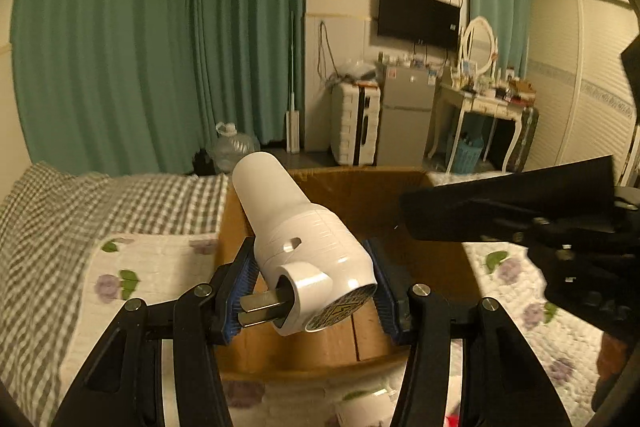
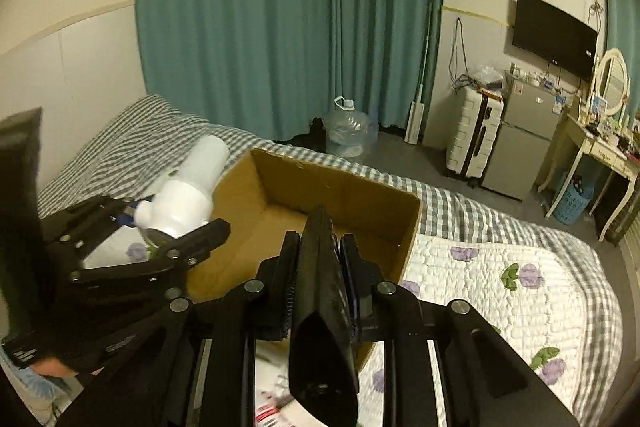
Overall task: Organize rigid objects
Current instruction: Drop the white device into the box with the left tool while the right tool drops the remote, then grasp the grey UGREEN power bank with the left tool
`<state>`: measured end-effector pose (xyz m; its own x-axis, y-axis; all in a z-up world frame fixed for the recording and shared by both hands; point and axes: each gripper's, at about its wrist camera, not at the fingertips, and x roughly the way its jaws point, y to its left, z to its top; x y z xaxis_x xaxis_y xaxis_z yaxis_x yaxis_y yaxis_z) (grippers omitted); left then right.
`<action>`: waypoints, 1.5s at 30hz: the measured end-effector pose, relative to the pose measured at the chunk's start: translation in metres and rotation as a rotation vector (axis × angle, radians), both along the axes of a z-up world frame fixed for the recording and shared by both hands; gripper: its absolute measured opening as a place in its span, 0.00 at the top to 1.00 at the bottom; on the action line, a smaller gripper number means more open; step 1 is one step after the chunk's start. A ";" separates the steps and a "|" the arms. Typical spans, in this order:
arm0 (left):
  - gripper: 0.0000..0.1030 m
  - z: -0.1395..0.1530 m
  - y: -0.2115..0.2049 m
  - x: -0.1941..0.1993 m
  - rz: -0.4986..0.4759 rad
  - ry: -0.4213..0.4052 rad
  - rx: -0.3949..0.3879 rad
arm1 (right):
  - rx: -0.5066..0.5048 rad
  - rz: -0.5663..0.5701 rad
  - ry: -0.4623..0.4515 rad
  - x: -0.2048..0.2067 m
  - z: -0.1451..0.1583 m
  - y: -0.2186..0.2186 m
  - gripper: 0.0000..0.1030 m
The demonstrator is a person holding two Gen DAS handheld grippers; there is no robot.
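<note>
My left gripper (image 1: 314, 275) is shut on a white hair dryer body (image 1: 298, 235), its barrel pointing up and away, held over the near left edge of an open cardboard box (image 1: 376, 195). The dryer also shows in the right wrist view (image 2: 188, 187), at the box's left wall. My right gripper (image 2: 320, 267) is shut on a flat black nozzle attachment (image 2: 320, 291), held over the near side of the box (image 2: 340, 187). That nozzle and gripper show at the right of the left wrist view (image 1: 512, 205).
The box sits on a bed with a floral quilt (image 2: 500, 267) and grey checked sheet (image 1: 60, 203). Small items lie on the quilt near the box's front (image 2: 272, 407). Beyond the bed are a water jug (image 2: 348, 131), suitcase (image 2: 476, 131), fridge and dressing table (image 2: 592, 151).
</note>
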<state>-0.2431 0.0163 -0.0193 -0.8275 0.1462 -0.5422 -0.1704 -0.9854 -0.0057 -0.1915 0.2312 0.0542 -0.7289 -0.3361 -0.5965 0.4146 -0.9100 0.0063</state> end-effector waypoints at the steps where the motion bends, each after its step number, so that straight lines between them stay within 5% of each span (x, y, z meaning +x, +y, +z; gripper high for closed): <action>1: 0.48 -0.006 0.001 -0.006 -0.001 -0.010 -0.007 | -0.004 -0.002 -0.009 -0.007 -0.006 0.001 0.81; 8: 0.43 -0.040 0.012 -0.030 0.031 -0.045 -0.072 | -0.039 0.002 -0.055 -0.031 -0.041 0.005 0.81; 19: 0.42 -0.031 0.001 -0.021 0.050 -0.007 -0.067 | -0.036 -0.001 -0.064 -0.059 -0.069 -0.011 0.80; 20: 0.42 -0.029 -0.001 -0.017 0.051 -0.005 -0.069 | -0.033 -0.003 -0.063 -0.059 -0.070 -0.010 0.75; 21: 0.42 -0.027 -0.002 -0.013 0.046 -0.003 -0.064 | -0.031 -0.011 -0.056 -0.056 -0.069 -0.009 0.54; 23: 0.42 -0.021 -0.004 -0.004 0.039 0.002 -0.056 | -0.058 -0.032 -0.027 -0.043 -0.059 -0.003 0.31; 30: 0.35 0.002 -0.005 0.041 0.036 0.002 -0.056 | -0.096 -0.109 0.022 0.005 -0.012 0.036 0.23; 35: 0.35 -0.007 0.005 0.074 0.020 -0.059 -0.055 | -0.039 -0.119 0.057 0.059 -0.001 0.057 0.18; 45: 0.35 -0.069 0.047 0.124 -0.071 -0.231 -0.054 | 0.014 -0.082 -0.054 0.120 -0.068 0.072 0.10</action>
